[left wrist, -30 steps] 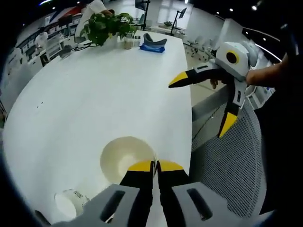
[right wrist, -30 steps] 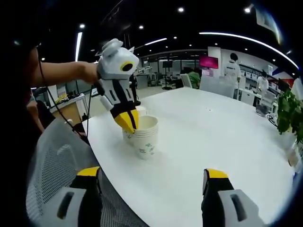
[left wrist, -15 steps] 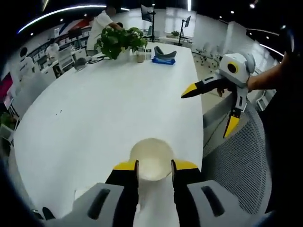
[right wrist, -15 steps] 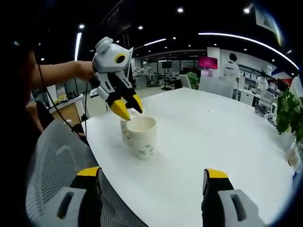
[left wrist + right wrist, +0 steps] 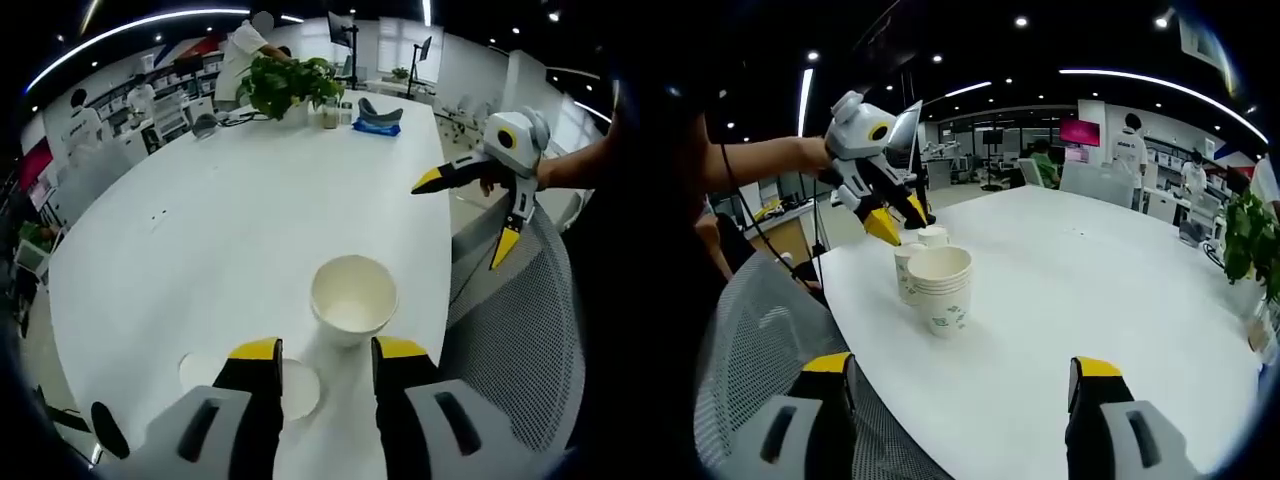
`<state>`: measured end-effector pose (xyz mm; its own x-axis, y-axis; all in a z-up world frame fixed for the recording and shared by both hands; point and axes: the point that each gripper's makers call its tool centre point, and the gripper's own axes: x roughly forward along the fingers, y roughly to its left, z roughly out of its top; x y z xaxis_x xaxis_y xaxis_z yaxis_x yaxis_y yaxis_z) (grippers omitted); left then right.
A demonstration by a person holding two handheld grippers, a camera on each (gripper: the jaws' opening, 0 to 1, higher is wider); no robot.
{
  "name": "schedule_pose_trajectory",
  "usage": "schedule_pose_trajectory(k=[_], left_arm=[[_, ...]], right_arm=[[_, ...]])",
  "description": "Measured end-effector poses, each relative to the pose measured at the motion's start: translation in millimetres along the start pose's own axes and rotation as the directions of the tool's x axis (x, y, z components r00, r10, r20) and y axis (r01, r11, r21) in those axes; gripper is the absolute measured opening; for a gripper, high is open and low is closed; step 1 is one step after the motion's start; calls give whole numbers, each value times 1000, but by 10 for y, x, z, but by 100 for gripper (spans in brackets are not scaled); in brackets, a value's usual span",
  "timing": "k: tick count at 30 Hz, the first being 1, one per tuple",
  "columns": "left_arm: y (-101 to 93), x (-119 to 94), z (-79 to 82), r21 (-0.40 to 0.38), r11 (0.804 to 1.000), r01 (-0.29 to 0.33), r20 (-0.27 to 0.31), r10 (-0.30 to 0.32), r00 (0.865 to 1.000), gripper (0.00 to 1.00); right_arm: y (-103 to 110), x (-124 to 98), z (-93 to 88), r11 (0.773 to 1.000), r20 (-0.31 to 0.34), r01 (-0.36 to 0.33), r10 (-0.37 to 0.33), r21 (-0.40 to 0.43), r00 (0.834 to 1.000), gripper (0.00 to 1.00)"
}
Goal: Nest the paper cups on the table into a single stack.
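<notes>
Yellow-tipped jaws of the left gripper stand apart, holding nothing, just above the stack of paper cups near the white table edge. Two more cups stand beside the stack. The right gripper hangs wide open over a mesh chair, well back from the stack. A plant sits at the table's far end.

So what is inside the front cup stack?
The cup stack shows a bare white inside, nothing loose in it. How many cups are nested cannot be told; outer walls cover them.
</notes>
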<state>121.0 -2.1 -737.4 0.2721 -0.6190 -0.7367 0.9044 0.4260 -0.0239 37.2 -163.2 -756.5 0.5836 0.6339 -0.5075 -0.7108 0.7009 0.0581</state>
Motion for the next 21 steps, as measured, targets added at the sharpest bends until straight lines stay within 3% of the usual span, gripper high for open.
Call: schedule_pose_trajectory(k=[14,21], left_arm=[[234,58,-239,-52,991,-120,-4,120,993,37],[301,83,-303,-70,989,-129,-6,129,992,36]], right_arm=[[15,1,7,1000,-2,0,0,3,1000,88],[5,4,-3,1000,-5,3,-3,3,1000,88]])
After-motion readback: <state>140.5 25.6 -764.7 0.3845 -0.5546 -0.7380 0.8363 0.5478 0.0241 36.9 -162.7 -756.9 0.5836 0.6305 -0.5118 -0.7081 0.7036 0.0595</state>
